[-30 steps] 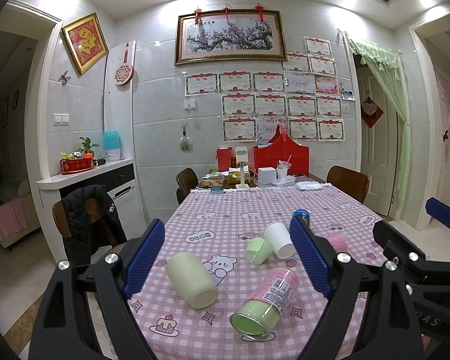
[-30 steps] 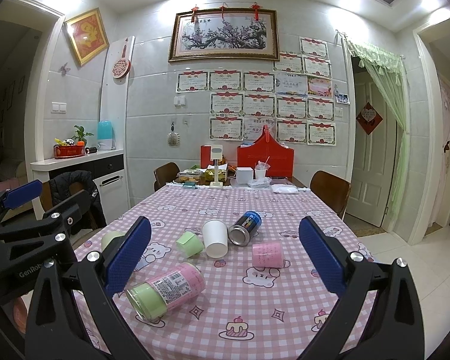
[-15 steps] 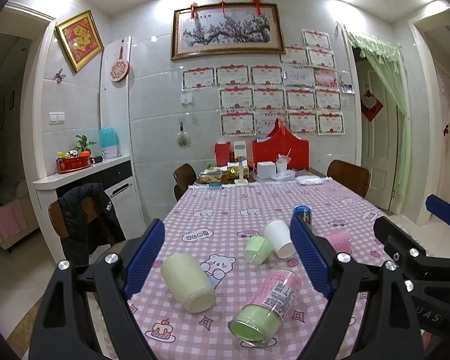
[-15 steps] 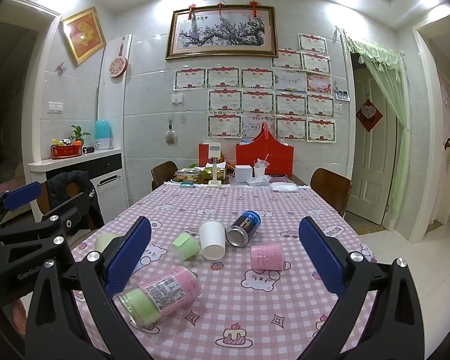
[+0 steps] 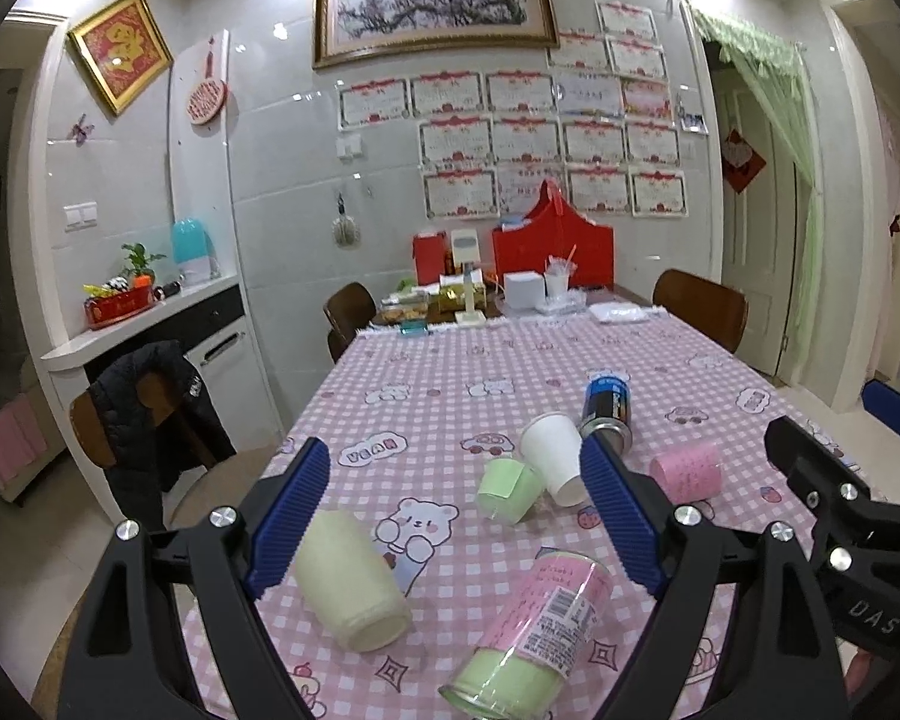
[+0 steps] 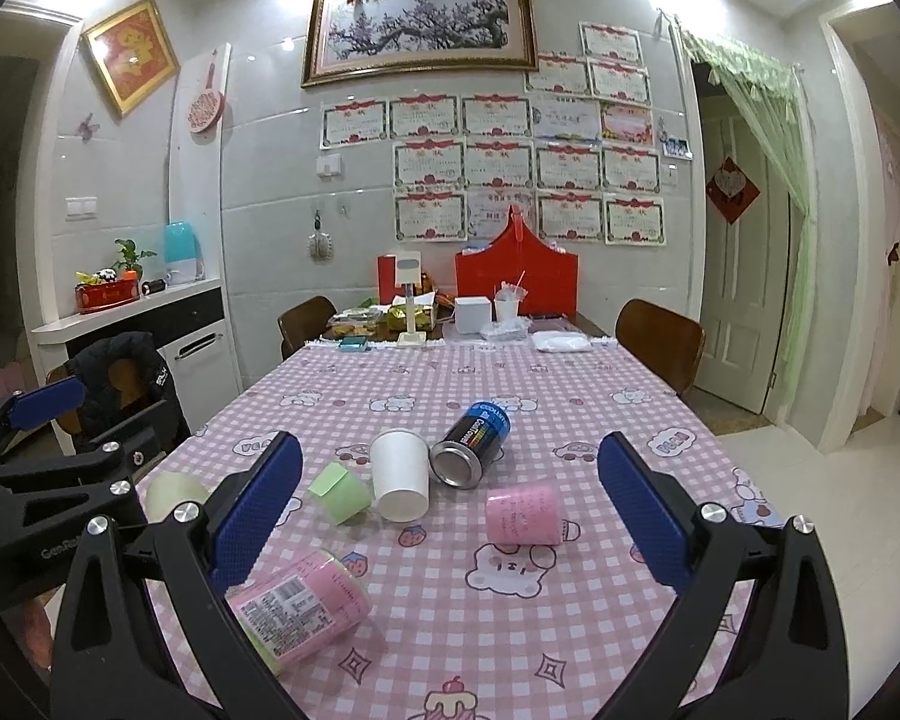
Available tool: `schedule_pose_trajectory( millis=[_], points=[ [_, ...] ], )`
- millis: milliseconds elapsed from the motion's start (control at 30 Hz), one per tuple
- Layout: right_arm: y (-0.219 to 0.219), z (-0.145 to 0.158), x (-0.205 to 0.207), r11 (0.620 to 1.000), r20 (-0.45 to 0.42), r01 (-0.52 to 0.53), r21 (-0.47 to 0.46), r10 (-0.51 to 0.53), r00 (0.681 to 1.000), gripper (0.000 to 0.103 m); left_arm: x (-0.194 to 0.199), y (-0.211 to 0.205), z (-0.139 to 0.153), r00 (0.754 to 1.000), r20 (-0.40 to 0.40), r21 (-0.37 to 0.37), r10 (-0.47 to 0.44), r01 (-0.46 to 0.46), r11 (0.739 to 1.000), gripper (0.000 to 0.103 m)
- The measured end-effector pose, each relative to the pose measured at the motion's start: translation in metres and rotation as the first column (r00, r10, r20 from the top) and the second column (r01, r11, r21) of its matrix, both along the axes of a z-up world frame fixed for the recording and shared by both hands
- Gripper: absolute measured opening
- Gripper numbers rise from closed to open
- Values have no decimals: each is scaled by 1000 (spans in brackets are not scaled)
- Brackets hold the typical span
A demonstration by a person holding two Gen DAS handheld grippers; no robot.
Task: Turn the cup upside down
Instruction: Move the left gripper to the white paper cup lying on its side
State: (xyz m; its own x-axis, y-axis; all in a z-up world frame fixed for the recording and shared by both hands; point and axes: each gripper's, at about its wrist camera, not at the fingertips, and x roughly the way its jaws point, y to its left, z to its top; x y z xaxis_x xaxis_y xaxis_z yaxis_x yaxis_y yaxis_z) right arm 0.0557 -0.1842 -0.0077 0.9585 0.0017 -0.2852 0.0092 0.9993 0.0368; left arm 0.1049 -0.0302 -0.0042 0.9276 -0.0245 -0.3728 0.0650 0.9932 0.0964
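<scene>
Several cups lie on their sides on the pink checked tablecloth. A cream cup lies near my left gripper's left finger. A pink-labelled green cup lies in front, a small green cup, a white paper cup and a pink cup farther off. In the right wrist view show the white cup, pink cup, green cup and labelled cup. My left gripper and right gripper are open and empty above the table's near end.
A blue drink can lies on its side behind the white cup. Boxes, a red bag and clutter stand at the table's far end. Chairs stand around it; one with a black jacket is at the left.
Both grippers have moved slightly forward and tilted down toward the cups. The cups have not moved. Both grippers stay open.
</scene>
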Motion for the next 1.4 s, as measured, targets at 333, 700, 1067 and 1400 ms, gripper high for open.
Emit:
schedule_pose_trajectory(
  millis=[333, 700, 1067, 1400],
  points=[
    [-15, -16, 45, 1000, -60, 19, 17, -17, 998, 95, 60, -7, -16, 994, -105, -12, -39, 38, 999, 84],
    [-21, -46, 102, 999, -165, 6, 34, 0, 986, 95, 140, 10, -50, 954, -299, -14, -30, 27, 1000, 84],
    [-31, -58, 156, 999, -220, 7, 32, 0, 976, 95, 202, -9, -68, 906, -414, -30, -88, 83, 996, 84],
    [-61, -65, 184, 996, -242, 64, 58, -48, 969, 95, 254, -59, -92, 839, -524, -64, -148, 134, 989, 84]
  ],
)
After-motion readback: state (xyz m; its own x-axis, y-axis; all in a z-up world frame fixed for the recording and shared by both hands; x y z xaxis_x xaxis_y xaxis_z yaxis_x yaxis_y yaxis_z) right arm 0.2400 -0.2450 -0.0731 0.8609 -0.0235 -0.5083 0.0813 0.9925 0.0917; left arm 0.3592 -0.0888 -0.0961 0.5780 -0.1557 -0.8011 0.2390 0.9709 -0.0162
